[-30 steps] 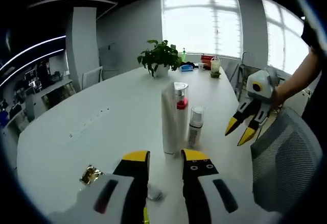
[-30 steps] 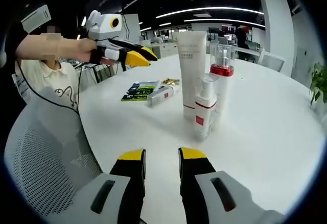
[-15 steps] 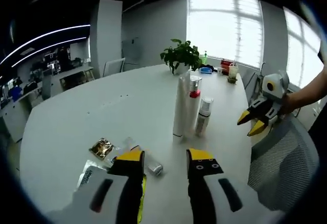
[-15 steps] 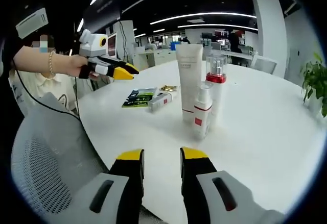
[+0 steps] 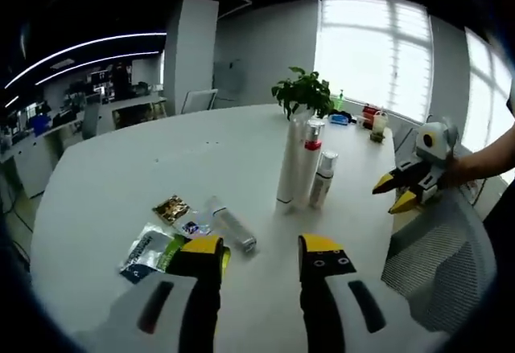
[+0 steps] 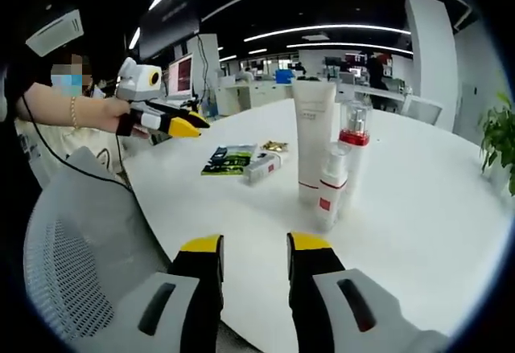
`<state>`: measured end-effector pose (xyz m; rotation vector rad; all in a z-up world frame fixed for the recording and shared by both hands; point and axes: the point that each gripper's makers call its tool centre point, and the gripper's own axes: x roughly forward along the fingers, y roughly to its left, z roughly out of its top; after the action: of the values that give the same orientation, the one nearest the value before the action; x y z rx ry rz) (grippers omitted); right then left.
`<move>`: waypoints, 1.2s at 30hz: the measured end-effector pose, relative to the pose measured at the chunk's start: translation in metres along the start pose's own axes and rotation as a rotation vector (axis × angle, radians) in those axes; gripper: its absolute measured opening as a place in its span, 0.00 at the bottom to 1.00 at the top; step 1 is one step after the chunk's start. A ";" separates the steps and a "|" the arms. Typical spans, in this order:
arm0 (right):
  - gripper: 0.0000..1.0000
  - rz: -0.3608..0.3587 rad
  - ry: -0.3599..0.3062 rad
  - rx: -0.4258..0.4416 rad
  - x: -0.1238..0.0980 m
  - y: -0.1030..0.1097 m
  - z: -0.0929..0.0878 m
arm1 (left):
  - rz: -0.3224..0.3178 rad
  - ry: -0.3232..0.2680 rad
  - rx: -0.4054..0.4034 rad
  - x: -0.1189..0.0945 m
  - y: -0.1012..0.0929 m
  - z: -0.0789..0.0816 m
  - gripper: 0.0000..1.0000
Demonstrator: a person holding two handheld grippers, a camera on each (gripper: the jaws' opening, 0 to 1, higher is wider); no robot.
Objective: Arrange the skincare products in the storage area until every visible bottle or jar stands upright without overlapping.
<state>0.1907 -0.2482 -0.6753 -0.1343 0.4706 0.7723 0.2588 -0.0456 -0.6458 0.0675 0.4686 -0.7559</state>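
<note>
left gripper view showed me my left gripper [image 5: 259,250] low and near, jaws parted with a clear gap and nothing between them. just beyond its left jaw lay a green sachet [image 5: 148,250], a small gold packet [image 5: 170,207] and a short tube lying on its side [image 5: 233,228], all flat on the white table [image 5: 121,168]. farther off three products stood upright, close together: a tall white tube [image 5: 288,164], a red-collared pump bottle [image 5: 309,160] and a small spray bottle [image 5: 322,178]. a potted plant [image 5: 303,92] sat behind them. my right gripper [image 5: 396,192] hung at the right, off the table edge over a mesh chair [image 5: 438,264], tips slightly apart and empty.

right gripper view gave the same: my right gripper [image 6: 253,245] partly open, holding nothing, at the near table edge [image 6: 265,208]. the tall white tube [image 6: 312,140], pump bottle [image 6: 353,140] and spray bottle [image 6: 329,188] stood mid-table; the lying tube [image 6: 261,167] and sachet [image 6: 228,160] lay to their left. the left gripper [image 6: 191,124] hovered at far left, and i couldn't tell how far its jaws were open there.
</note>
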 end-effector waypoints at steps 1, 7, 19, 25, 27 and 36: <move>0.31 0.002 -0.001 0.000 0.000 0.001 0.002 | 0.005 0.001 -0.004 -0.002 0.000 -0.002 0.31; 0.32 0.012 0.001 -0.004 0.001 0.005 0.006 | 0.076 0.055 -0.035 -0.007 0.004 -0.021 0.34; 0.32 -0.015 0.011 0.013 -0.008 -0.014 0.000 | 0.150 0.132 -0.081 0.013 0.013 -0.036 0.43; 0.33 -0.042 0.019 0.045 -0.012 -0.018 -0.009 | 0.144 0.203 -0.098 0.026 0.016 -0.042 0.45; 0.33 -0.051 0.022 0.057 -0.014 -0.019 -0.010 | 0.132 0.241 -0.109 0.032 0.015 -0.045 0.46; 0.33 -0.099 0.029 0.100 -0.022 -0.027 -0.025 | 0.106 0.270 -0.067 0.072 0.019 -0.030 0.47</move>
<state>0.1865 -0.2888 -0.6888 -0.0753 0.5255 0.6495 0.3059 -0.0713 -0.7060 0.1321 0.7407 -0.6284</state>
